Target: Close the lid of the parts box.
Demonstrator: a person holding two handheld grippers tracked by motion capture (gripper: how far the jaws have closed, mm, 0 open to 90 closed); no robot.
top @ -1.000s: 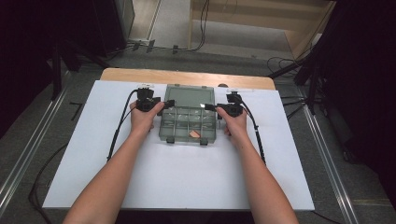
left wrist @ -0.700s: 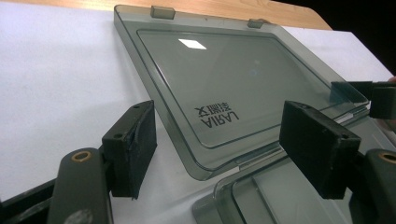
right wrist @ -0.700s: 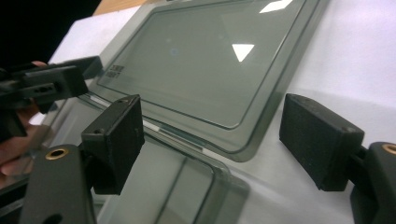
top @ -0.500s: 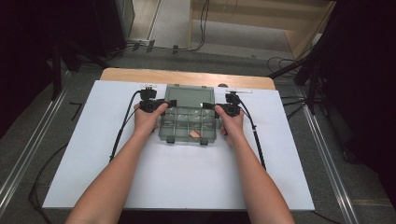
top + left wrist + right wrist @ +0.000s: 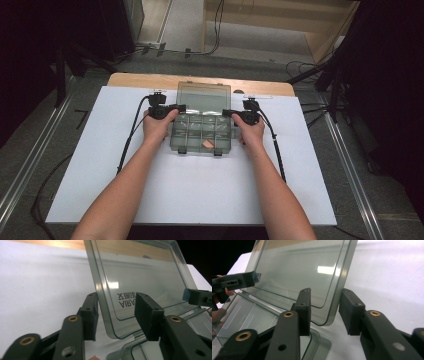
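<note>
Lid [image 5: 204, 96] now stands raised, its side edges between both grippers' parted jaws, ungripped.

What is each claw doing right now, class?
Left claw: open, jaws either side of the clear grey plastic box lid, not clamped.
Right claw: open, jaws straddling the lid's other edge.

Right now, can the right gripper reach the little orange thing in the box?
Probably yes. The lid stands raised, so the box is open on top, and the orange piece lies uncovered near the right gripper, whose jaws now straddle the lid's edge.
</note>
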